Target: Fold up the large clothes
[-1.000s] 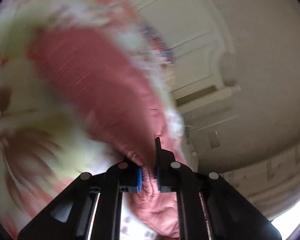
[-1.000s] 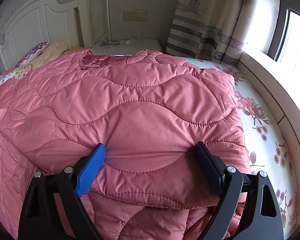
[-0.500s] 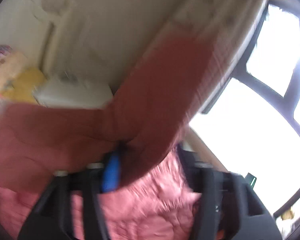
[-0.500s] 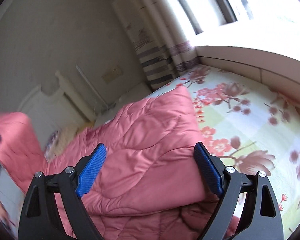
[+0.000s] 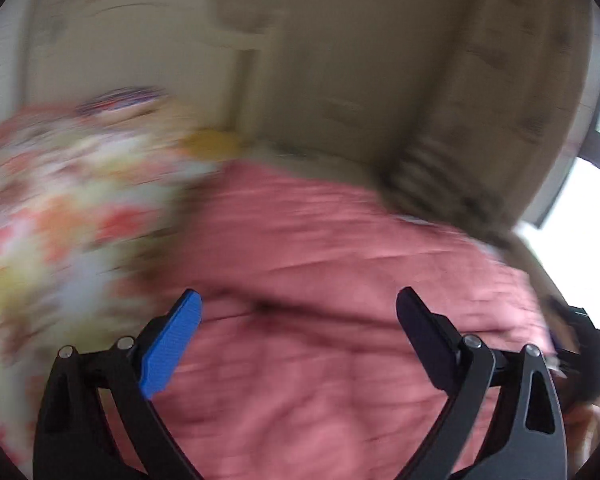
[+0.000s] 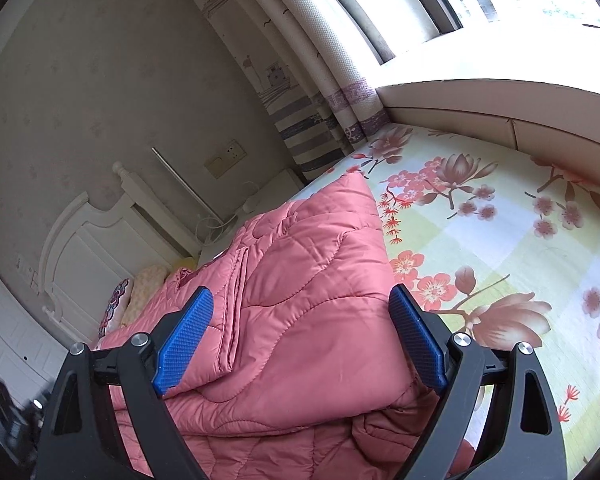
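A: Where do we see the pink quilt [image 6: 300, 320] now?

B: In the right wrist view it lies folded across the lower centre of the frame, on the floral bedsheet [image 6: 500, 240] that fills the right side. The white headboard [image 6: 80, 248] stands at middle left, the striped curtain [image 6: 320, 92] at upper centre.

A: And our right gripper [image 6: 300, 336]?

B: Released, its blue pads spread wide above the quilt and clasping nothing.

A: Our left gripper [image 5: 298, 340]?

B: Its jaws have just been opening. They stand wide apart at the bottom of a blurred frame, with no cloth pinched. The quilt [image 5: 340, 280] sits below them, filling the lower centre.
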`<state>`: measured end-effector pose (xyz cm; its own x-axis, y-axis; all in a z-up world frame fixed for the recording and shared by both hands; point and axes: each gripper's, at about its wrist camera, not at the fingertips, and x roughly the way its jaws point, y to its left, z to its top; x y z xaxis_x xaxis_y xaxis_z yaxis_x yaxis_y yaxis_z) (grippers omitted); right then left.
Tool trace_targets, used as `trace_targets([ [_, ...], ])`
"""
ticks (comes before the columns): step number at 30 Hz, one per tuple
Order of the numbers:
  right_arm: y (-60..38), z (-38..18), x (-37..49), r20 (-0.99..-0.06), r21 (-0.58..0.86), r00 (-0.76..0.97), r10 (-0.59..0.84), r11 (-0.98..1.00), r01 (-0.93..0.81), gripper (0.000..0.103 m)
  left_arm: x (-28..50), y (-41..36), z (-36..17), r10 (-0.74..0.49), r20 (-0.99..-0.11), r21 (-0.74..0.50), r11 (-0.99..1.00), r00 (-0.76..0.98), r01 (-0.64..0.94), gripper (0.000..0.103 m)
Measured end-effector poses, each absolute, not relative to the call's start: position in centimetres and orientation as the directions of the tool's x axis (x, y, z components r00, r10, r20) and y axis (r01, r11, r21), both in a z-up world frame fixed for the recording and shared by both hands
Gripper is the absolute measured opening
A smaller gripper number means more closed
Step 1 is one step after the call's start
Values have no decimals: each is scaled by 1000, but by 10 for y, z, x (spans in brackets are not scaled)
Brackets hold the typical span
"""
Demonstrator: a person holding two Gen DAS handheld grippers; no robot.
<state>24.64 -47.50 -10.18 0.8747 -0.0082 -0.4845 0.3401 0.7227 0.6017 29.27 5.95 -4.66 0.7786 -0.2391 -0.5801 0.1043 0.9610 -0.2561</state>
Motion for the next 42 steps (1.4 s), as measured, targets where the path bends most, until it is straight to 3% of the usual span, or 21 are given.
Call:
trace_targets([
  [4,-474,-103,247,-487,594,874,-12,728,341,86,309,96,-66,-155,-672,-235,972,724,-9,97],
  [12,-459,-96,255,-506,531,863,-12,784,323,86,352,49,-91,-113,-756,-87,994,645,72,97],
  [20,-417,-82,275,-639,463,756,143,856,229,81,358,44,-99,-109,-792,-88,994,601,65,99],
  [25,-411,-95,306,-672,532,706,221,808,254,67,356,40,-97,-104,-793,-78,994,600,70,100],
  [28,-406,-100,321,-678,546,695,241,798,256,36,355,41,-96,-109,-792,-82,994,600,72,100],
  [29,-405,-97,320,-669,554,702,243,793,253,17,355,40,-97,-110,-792,-83,994,601,72,101],
  [30,-404,-91,314,-639,569,729,245,789,234,14,355,41,-97,-111,-792,-85,994,601,72,101],
  [36,-407,-46,262,-561,464,825,72,852,241,11,355,39,-97,-104,-793,-77,994,600,71,101],
  [42,-436,-93,275,-679,430,731,64,842,325,11,355,39,-97,-103,-793,-76,995,600,70,101],
])
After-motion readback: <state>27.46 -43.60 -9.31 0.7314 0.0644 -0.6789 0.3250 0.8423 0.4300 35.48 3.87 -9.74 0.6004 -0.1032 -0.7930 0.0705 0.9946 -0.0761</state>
